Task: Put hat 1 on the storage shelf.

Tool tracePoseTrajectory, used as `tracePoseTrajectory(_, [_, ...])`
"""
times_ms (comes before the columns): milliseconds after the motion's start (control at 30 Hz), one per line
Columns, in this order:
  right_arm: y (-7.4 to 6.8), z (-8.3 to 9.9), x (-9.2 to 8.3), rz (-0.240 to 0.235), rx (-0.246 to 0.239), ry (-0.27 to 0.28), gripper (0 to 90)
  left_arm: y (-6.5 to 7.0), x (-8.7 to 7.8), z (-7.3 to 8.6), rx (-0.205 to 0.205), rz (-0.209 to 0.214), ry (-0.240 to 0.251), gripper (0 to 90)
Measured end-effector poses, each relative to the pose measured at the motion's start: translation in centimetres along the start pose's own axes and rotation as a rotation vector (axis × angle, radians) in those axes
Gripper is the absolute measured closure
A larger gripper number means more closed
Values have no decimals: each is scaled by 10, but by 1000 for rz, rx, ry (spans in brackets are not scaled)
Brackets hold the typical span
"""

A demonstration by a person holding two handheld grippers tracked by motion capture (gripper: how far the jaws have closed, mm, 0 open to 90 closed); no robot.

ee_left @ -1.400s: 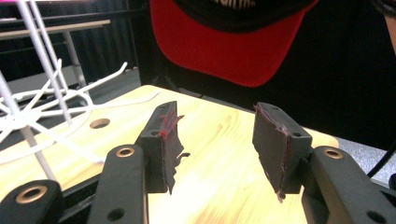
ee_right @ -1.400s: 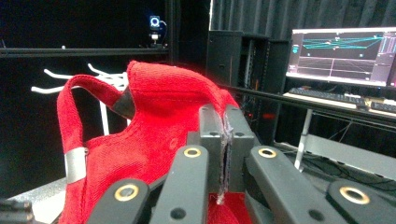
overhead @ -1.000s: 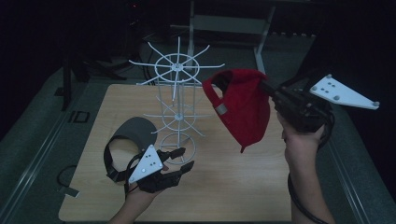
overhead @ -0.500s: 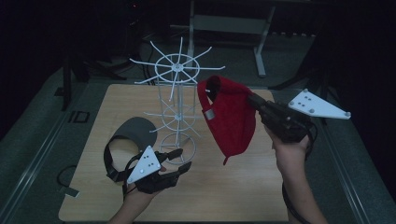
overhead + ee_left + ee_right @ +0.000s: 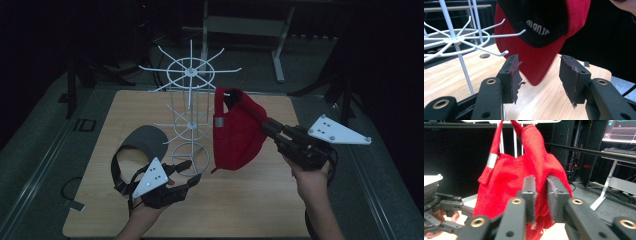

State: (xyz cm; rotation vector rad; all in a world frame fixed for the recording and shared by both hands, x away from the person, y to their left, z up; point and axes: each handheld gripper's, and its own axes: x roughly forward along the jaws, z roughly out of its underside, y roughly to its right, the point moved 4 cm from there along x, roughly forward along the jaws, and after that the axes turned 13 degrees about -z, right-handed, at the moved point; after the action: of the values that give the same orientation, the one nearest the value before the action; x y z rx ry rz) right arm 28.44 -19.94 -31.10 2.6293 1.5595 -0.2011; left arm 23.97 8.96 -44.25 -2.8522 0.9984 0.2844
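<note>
A red cap (image 5: 237,132) hangs by its back strap from an arm of the white wire rack (image 5: 190,75), with its crown drooping to the right. My right gripper (image 5: 267,125) is at the cap's right side. Its jaws have just been opening, and in the right gripper view (image 5: 540,187) a fold of the red cloth (image 5: 506,185) lies loose in the narrow gap between them. My left gripper (image 5: 187,172) rests low by the rack's base, open and empty. In the left gripper view (image 5: 539,72) the cap's bill (image 5: 536,57) hangs beyond the wide jaws.
A grey visor cap (image 5: 145,142) lies on the wooden table (image 5: 240,200) left of the rack, beside my left hand. The rack's hooked arms (image 5: 456,40) stick out on all sides. Dark stands and a desk frame stand behind the table.
My right gripper has carried the red cap left and down to the rack, where its strap now hangs on a hook. Its jaws have parted slightly. The left gripper has stayed put.
</note>
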Motion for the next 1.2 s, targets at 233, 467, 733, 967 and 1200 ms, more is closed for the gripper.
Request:
tracePoseTrajectory(233, [-1, 7, -20, 9, 2, 26, 568, -3, -2, 3, -8, -7, -1, 514])
tracePoseTrajectory(467, [10, 29, -36, 46, 17, -26, 464, -5, -4, 7, -7, -17, -7, 514])
tracePoseTrajectory(733, [30, 71, -42, 85, 79, -113, 286, -10, -6, 12, -17, -31, -15, 514])
tracePoseTrajectory(967, [42, 112, -44, 67, 150, -155, 184, -18, -13, 21, -32, -54, -22, 514])
tracePoseTrajectory(1200, [52, 149, -49, 77, 201, -197, 188, -31, -24, 36, -39, -88, -42, 514])
